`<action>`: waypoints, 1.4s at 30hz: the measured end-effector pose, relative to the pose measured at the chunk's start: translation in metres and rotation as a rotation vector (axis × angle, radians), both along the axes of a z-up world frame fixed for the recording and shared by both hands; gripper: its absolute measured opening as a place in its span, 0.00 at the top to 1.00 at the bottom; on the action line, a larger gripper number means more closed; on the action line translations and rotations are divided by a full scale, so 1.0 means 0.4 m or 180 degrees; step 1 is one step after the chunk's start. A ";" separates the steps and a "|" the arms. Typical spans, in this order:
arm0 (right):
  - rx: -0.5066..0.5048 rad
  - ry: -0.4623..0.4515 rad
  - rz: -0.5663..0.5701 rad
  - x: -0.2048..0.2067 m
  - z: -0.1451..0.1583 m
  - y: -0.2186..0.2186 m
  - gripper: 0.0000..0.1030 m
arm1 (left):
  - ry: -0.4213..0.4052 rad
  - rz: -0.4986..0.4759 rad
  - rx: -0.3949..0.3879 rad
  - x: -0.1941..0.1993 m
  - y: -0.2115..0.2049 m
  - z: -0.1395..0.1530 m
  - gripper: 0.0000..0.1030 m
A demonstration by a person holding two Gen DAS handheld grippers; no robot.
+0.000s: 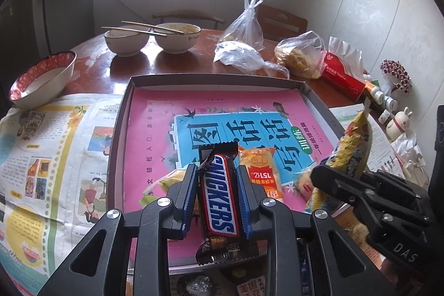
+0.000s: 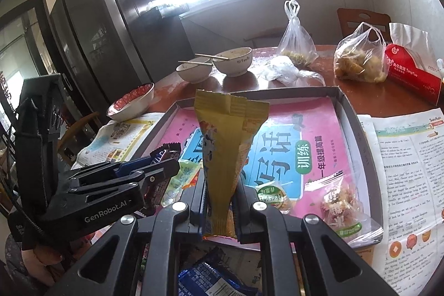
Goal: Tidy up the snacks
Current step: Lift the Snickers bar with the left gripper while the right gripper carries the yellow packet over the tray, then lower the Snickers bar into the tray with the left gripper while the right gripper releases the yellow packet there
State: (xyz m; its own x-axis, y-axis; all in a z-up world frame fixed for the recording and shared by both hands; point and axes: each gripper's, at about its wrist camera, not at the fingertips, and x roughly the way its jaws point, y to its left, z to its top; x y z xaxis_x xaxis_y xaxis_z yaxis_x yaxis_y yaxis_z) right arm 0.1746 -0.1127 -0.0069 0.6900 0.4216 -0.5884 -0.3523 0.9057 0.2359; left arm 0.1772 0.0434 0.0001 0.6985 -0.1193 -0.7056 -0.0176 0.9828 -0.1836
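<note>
My left gripper (image 1: 217,174) is shut on a Snickers bar (image 1: 219,199), held lengthwise over the near edge of a shallow grey box (image 1: 219,79) lined with a pink and blue booklet. My right gripper (image 2: 219,192) is shut on a tall yellow snack packet (image 2: 227,157) standing upright above the same box (image 2: 344,113). In the box lie an orange packet (image 1: 260,171), a pale yellow-green packet (image 1: 169,182), a green-labelled round snack (image 2: 273,196) and a clear bag of small wrapped sweets (image 2: 338,201). Each gripper shows in the other's view, the right one (image 1: 327,174) beside the left.
Newspaper (image 1: 52,157) covers the table on both sides of the box. Behind it stand two white bowls with chopsticks (image 1: 155,39), a red-rimmed bowl (image 1: 41,79), plastic bags of food (image 1: 302,54) and a red tissue pack (image 1: 344,74). More snack packets (image 2: 211,276) lie near the front edge.
</note>
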 end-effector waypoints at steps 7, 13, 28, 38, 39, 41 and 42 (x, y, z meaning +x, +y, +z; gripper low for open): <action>-0.0034 0.0068 -0.0010 0.004 -0.016 -0.001 0.85 | 0.0008 -0.0021 0.0006 -0.002 -0.007 -0.004 0.72; -0.0059 0.0093 -0.0004 0.004 -0.021 0.004 0.84 | 0.0020 -0.0058 0.0009 -0.003 -0.016 -0.006 0.72; 0.0036 0.0172 -0.0024 0.008 -0.023 -0.017 0.84 | 0.0074 -0.0086 0.0075 0.008 -0.036 -0.012 0.72; 0.0067 0.0172 -0.0063 0.005 -0.023 -0.034 0.69 | 0.0097 -0.0082 0.0069 0.009 -0.039 -0.017 0.72; 0.0068 0.0161 -0.0075 0.004 -0.022 -0.037 0.68 | 0.0096 -0.0080 0.0069 0.010 -0.040 -0.017 0.72; 0.0069 0.0152 -0.0097 0.002 -0.020 -0.041 0.65 | 0.0099 -0.0075 0.0071 0.009 -0.039 -0.016 0.72; 0.0074 0.0148 -0.0106 0.001 -0.020 -0.045 0.64 | 0.0095 -0.0073 0.0076 0.008 -0.040 -0.016 0.72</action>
State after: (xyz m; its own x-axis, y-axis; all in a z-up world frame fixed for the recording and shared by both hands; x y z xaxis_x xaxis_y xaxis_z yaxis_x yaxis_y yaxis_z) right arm 0.1751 -0.1307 -0.0148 0.6760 0.4129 -0.6104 -0.3103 0.9108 0.2724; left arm 0.1804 0.0275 -0.0063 0.6744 -0.1180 -0.7289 -0.0002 0.9871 -0.1599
